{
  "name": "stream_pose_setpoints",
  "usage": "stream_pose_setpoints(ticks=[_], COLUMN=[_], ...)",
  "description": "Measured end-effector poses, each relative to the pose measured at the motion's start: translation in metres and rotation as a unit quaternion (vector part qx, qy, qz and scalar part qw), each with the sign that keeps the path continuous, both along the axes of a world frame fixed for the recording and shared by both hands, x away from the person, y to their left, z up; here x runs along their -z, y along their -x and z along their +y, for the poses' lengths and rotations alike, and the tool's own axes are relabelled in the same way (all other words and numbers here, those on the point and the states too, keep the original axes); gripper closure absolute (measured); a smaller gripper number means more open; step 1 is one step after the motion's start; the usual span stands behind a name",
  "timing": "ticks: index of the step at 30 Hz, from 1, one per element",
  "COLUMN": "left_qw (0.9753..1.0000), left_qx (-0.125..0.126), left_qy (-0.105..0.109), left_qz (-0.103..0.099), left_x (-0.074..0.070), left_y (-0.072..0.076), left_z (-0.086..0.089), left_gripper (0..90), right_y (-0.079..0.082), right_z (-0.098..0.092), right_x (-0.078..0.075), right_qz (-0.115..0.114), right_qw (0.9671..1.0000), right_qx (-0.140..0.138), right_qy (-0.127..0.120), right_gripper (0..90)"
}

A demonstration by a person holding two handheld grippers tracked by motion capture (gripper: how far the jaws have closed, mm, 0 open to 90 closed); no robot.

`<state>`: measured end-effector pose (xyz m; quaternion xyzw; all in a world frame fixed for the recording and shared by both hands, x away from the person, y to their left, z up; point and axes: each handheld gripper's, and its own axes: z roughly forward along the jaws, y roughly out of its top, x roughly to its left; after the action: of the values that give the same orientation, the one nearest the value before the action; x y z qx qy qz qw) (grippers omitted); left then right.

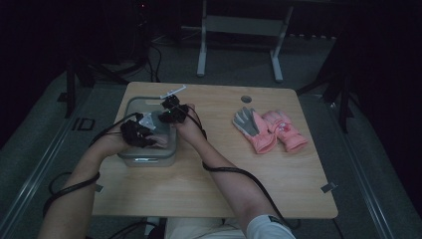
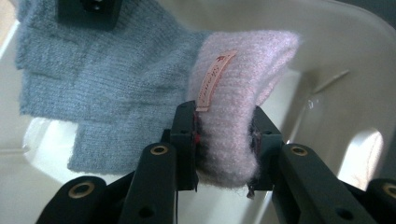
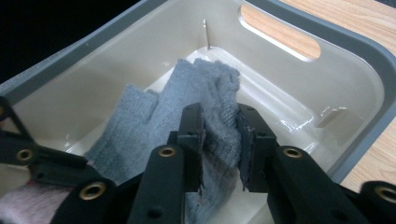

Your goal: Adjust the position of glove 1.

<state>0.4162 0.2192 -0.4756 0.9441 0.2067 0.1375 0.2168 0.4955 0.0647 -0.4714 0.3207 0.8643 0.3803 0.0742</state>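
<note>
Working inside the grey-rimmed bin (image 1: 130,107) at the left of the worktop (image 1: 214,189), both hands grip one knitted glove (image 2: 116,79) (grey body, pink cuff (image 2: 243,93)); it looks like a placing or lifting step, and I cannot tell which; the next move calls for both hands to travel together so the knit is not stretched. Left gripper (image 2: 225,140): fingers (image 2: 184,135) closed down to the thickness of the pink cuff, squeezing it; right gripper (image 3: 220,140): fingers (image 3: 191,140) pinching the grey finger end just as narrowly. A pair of pink gloves (image 1: 271,129) lies well apart on the worktop's right.
</note>
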Motion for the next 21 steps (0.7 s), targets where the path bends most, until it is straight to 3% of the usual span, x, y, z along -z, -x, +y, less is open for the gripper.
stream_pose_setpoints(ticks=[2, 9, 12, 16, 19, 20, 21], left_qw=[0.9999, 0.9993, 0.999, 0.9992, 0.999, 0.9979, 0.9974], left_qx=[0.0, 0.004, 0.001, -0.035, -0.044, -0.061, -0.065], left_qy=[-0.009, -0.034, -0.039, -0.012, -0.002, 0.022, 0.032], left_qz=[0.004, 0.018, 0.023, 0.013, 0.008, 0.005, 0.005], left_x=[0.003, 0.009, 0.009, -0.001, -0.009, -0.017, -0.021], left_y=[-0.005, -0.012, -0.012, -0.008, -0.006, -0.005, -0.003], left_z=[-0.002, -0.012, -0.013, -0.009, -0.006, -0.002, -0.002], left_gripper=[68.6, 67.1, 60.3, 37.6, 24.0, 21.0, 16.9], right_y=[0.001, 0.011, 0.014, 0.025, 0.032, 0.035, 0.037], right_z=[-0.002, -0.021, -0.028, -0.045, -0.057, -0.062, -0.065], right_x=[0.0, -0.011, -0.013, -0.019, -0.023, -0.025, -0.026], right_qz=[-0.003, -0.009, -0.005, -0.019, -0.025, -0.03, -0.032], right_qw=[1.0, 0.9998, 0.9996, 0.9992, 0.9989, 0.9987, 0.9986], right_qx=[0.0, -0.006, -0.004, -0.011, -0.014, -0.015, -0.015], right_qy=[0.0, -0.019, -0.029, -0.032, -0.038, -0.038, -0.039], right_gripper=[64.1, 59.7, 59.3, 57.8, 58.0, 58.2, 58.4])
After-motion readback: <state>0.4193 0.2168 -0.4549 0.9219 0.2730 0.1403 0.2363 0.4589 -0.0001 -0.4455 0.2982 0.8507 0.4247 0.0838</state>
